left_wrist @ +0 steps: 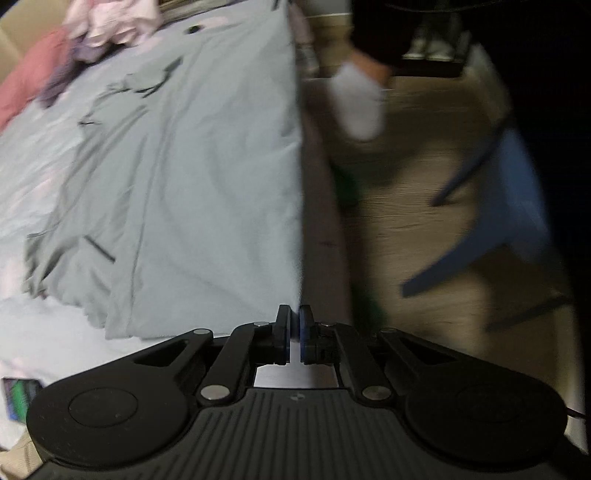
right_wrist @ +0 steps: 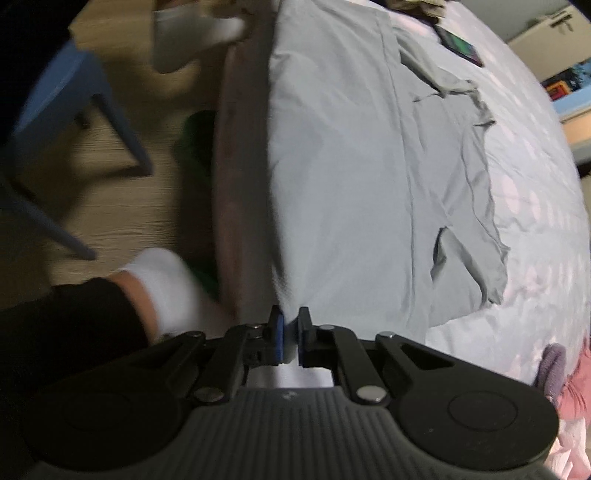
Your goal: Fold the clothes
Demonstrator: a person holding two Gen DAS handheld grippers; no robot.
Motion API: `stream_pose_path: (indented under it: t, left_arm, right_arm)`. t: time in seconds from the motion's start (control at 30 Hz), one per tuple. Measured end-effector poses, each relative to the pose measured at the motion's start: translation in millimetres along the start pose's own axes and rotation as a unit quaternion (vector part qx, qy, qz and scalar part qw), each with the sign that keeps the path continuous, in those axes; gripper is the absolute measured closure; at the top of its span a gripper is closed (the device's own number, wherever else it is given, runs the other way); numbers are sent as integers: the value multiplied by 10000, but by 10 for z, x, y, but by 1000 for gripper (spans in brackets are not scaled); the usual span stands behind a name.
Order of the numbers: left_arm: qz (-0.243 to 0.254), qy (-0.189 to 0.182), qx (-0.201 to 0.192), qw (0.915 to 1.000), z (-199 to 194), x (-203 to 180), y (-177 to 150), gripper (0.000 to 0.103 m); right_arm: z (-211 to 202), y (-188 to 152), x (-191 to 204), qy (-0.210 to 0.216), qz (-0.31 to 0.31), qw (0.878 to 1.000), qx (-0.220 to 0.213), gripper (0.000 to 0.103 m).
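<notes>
**A:** Starting with the left wrist view: over at the far left we've got a heap of pink and purple crumpled clothes [left_wrist: 99, 26] piled at the far end of the bed [left_wrist: 22, 332]. Next to that, the big pale grey-green cotton garment [left_wrist: 192, 166] is spread out flat on the bed, with its long edge running right along the bed's side. Our left hand-held gripper [left_wrist: 294, 332] sits at the near corner of that edge, and the blue pads [left_wrist: 305, 332] are pinched nearly together with a thin bit of the grey fabric caught between them. Right of the bed it's pale wood-look floor [left_wrist: 424, 229], a foot in a white sock [left_wrist: 360, 103] and a blue plastic stool [left_wrist: 517, 206], all pretty blurry.

**B:** Same here from the right wrist view, just mirrored. On the left we see the stool, the floor and two white-socked feet, one tucked close to the bed frame. Then the right hand-held gripper [right_wrist: 291, 341], fingers closed down to a narrow slit on the other corner of the same garment edge, cloth bunched between the pads. The garment stretches away from us across the bed, wrinkled and folded over on its right side. Past it, a dark smartphone with a lit screen [right_wrist: 460, 46] is lying on the bedsheet.
</notes>
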State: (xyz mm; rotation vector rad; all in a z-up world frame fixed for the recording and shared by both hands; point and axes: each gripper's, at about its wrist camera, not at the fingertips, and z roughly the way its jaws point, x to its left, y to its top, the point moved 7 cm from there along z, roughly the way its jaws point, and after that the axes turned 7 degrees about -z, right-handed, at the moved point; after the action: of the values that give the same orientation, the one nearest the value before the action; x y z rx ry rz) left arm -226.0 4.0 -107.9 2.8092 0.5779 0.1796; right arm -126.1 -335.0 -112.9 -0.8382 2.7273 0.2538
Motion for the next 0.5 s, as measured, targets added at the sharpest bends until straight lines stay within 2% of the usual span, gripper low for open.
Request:
stream_pose_path:
  t: [0.13, 0.23, 0.37, 0.5]
  left_arm:
    - [-315, -344, -229, 9986, -223, 123, 75, 101]
    - [-571, -589, -412, 9958, -397, 234, 137, 101]
    - [-1106, -560, -641, 9902, -660, 783, 156, 101]
    - [-1326, -550, -629, 9876, -834, 1293, 223, 101]
  right_arm:
    - [-223, -7, -7, 364, 157, 9992, -53, 95]
    - [-374, -109, -406, 419, 790, 9957, -252, 95]
    - [-476, -245, -925, 563, 1429, 9874, -379, 95]
    - [-426, -311, -1410, 754, 1606, 9837, -287, 95]
